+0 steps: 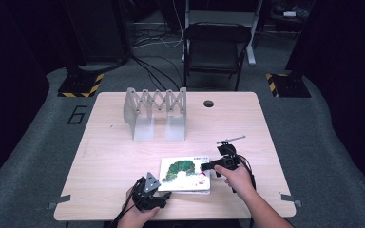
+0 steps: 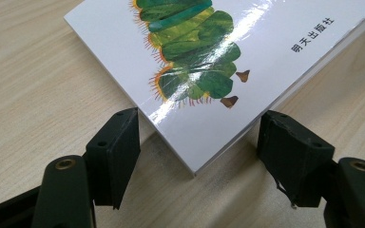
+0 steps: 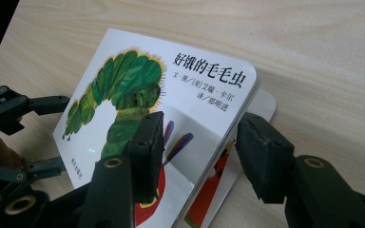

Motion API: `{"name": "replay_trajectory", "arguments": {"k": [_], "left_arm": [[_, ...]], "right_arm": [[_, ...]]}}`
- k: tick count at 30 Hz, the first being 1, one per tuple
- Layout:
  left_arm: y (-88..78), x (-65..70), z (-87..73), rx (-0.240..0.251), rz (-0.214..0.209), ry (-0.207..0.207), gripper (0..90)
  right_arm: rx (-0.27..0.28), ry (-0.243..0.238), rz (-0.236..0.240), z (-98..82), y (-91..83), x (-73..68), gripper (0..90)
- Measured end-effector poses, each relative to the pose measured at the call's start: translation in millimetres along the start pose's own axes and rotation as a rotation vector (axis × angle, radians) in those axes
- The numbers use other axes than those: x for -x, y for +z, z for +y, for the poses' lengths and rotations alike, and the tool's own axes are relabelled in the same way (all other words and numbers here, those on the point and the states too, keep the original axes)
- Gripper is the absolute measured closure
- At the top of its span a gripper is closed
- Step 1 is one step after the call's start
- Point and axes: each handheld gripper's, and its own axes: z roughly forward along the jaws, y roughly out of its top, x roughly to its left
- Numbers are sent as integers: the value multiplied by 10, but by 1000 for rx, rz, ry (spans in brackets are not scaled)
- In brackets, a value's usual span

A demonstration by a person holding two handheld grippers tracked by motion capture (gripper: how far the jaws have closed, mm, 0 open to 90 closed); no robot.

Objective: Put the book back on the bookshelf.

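Note:
A white board book [image 1: 185, 173] with a green caterpillar on its cover lies near the table's front edge. In the left gripper view its near corner [image 2: 195, 156] sits between my two jaws, and both pads touch the book's edges. My left gripper [image 1: 165, 192] comes at the book from its left front corner and is also seen in the right gripper view [image 3: 64, 132]. My right gripper [image 1: 205, 166] reaches in from the right. The cover [image 3: 123, 95] is raised and tilted there. One jaw is over it and the other beside its edge, with a wide gap between them.
A grey folding rack [image 1: 154, 111] stands upright at the back middle of the wooden table [image 1: 109, 156]. A round hole [image 1: 208, 103] is in the tabletop to its right. A black chair [image 1: 216, 47] stands behind the table, with cables on the floor.

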Motion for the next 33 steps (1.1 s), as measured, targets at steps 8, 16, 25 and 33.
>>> {"name": "replay_trajectory", "arguments": {"k": [8, 16, 25, 33], "left_arm": [[-4, -12, 0, 0, 3, 4, 331], [-6, -27, 4, -3, -6, 4, 332], [-17, -73, 16, -6, -33, -9, 332], [-27, -104, 26, -10, -59, -44, 335]], "right_arm": [[-10, 5, 49, -23, -8, -60, 534], [-9, 9, 56, -11, 3, -66, 524], [-8, 14, 95, -1, -3, -100, 517], [-12, -5, 102, 51, -45, -165, 517]]}}
